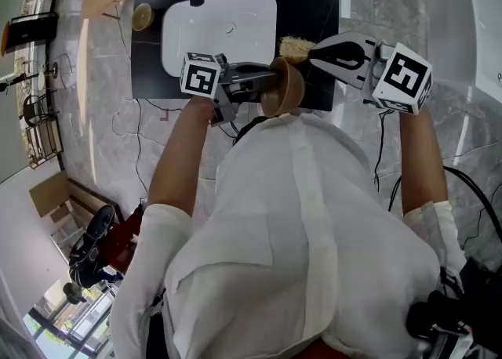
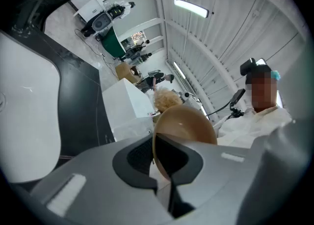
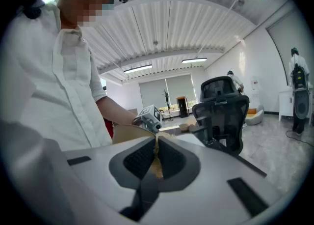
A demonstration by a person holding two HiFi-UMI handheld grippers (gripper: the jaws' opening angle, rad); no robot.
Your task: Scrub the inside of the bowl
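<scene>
A brown wooden bowl (image 1: pixel 284 89) hangs in the air in front of the person's chest, tipped on its side. My left gripper (image 1: pixel 271 83) is shut on its rim; in the left gripper view the rim (image 2: pixel 189 126) stands edge-on between the jaws of the left gripper (image 2: pixel 159 162). My right gripper (image 1: pixel 312 53) is shut on a pale straw-coloured scrubber (image 1: pixel 294 48), held just above and beside the bowl. In the right gripper view, tan fibres (image 3: pixel 157 164) are pinched in the right gripper (image 3: pixel 156 153), with the bowl (image 3: pixel 126 133) just beyond. Whether scrubber and bowl touch I cannot tell.
A white sink basin (image 1: pixel 220 24) is set in a black countertop (image 1: pixel 314 5) right below the grippers. A small brown cup (image 1: pixel 142 16) stands at the counter's left end. A white cabinet (image 1: pixel 471 20) is at the right, and cables lie on the marble floor (image 1: pixel 118 122).
</scene>
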